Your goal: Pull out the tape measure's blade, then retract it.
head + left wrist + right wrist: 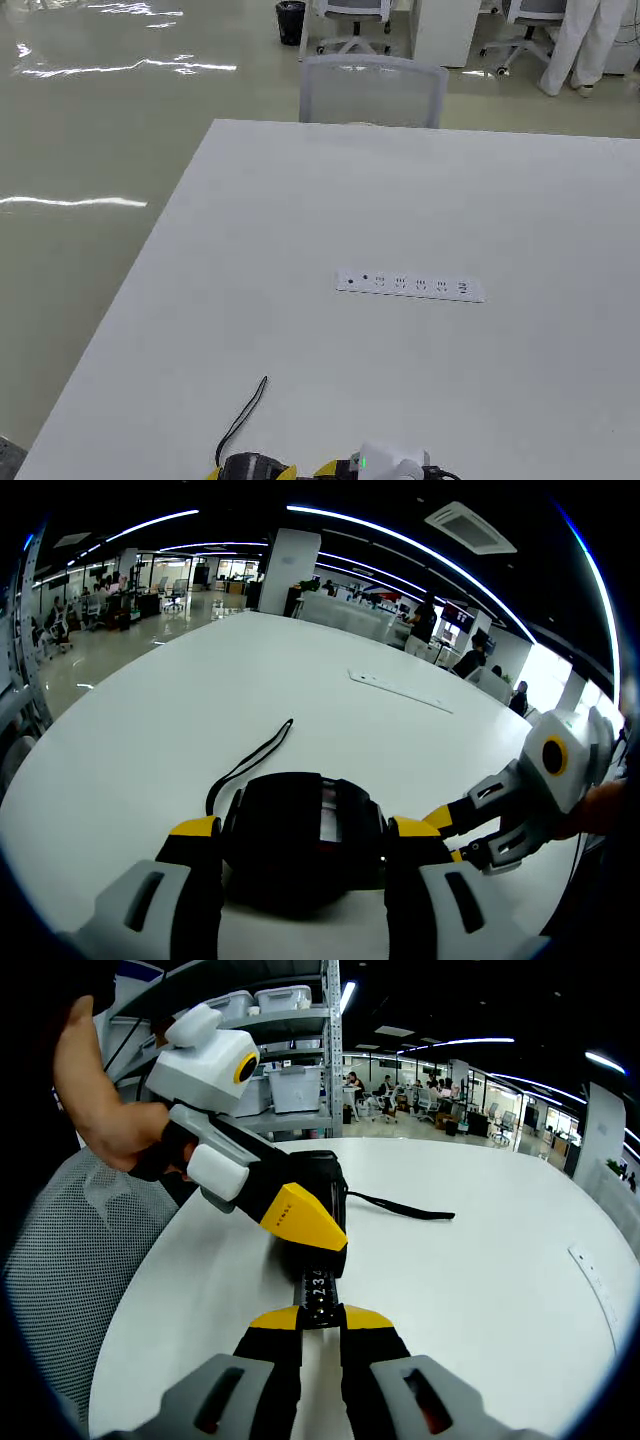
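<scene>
The black tape measure (300,840) rests near the table's front edge, and my left gripper (305,830) is shut on its body, yellow fingertips (195,830) on either side. In the right gripper view, a short length of numbered blade (318,1295) comes out of the case (322,1182), and my right gripper (320,1318) is shut on it close to the case. The black wrist strap (400,1205) trails across the white table (330,200). In the head view the case (250,467) sits at the bottom edge, with its strap (245,412) and a gripper (390,464) beside it.
A white power strip (410,285) lies mid-table. A grey mesh chair (372,90) stands at the far edge, and a person (585,45) stands beyond it at the right. The table's left edge (120,290) drops to the floor. Shelves with bins (290,1050) rise behind my left hand.
</scene>
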